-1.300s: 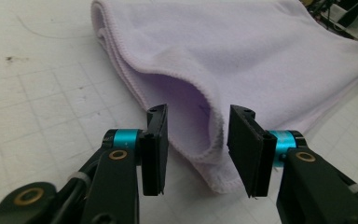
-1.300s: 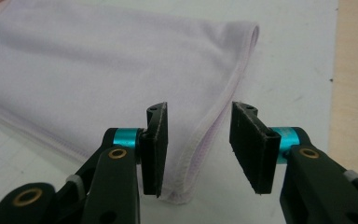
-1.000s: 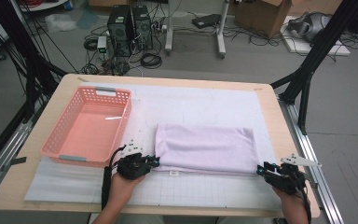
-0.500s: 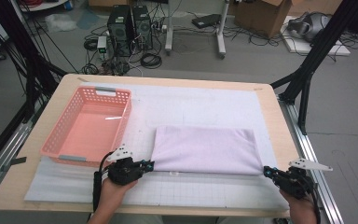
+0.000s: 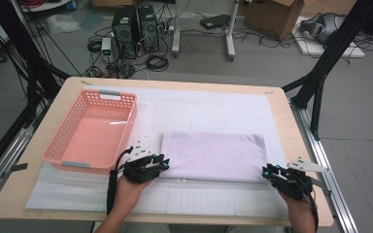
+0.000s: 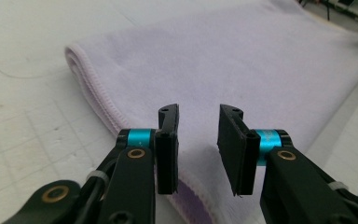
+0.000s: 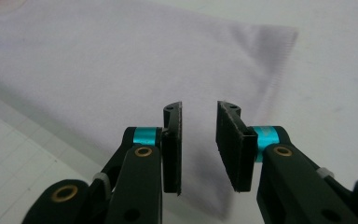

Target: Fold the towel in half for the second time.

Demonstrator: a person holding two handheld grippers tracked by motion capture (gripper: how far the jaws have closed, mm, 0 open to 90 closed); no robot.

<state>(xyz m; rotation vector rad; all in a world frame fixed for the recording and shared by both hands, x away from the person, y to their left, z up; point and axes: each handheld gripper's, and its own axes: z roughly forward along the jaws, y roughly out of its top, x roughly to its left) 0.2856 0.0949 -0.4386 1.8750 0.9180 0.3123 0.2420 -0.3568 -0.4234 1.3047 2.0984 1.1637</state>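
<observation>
A wooden table (image 5: 298, 145) carries a white gridded mat (image 5: 213, 109) that covers most of its top; on the mat's near half, right of centre, lies a folded lilac towel (image 5: 212, 155), flat and squared, its long sides parallel to the table's near edge; toward the table's left edge sits a pink plastic basket (image 5: 58, 145) with latticed walls, its right wall just beside the towel's left end but apart from it.

At the towel's near-left corner the left gripper (image 5: 161, 164) is held in a hand (image 5: 126, 189) that comes in over the table's near edge; in the left gripper view the left gripper (image 6: 198, 135) has its jaws a moderate gap apart, having just been opening, with the towel's (image 6: 242, 65) rolled, stitched hem lying below and ahead of them and nothing pinched between the pads.

At the towel's near-right corner, close to the table's near-right corner, the right gripper (image 5: 267, 171) points at the cloth; in the right gripper view the right gripper (image 7: 198, 135) likewise shows a moderate gap, the jaws having just been opening, the towel's (image 7: 121, 60) corner spread beneath them and no fabric gripped.
</observation>
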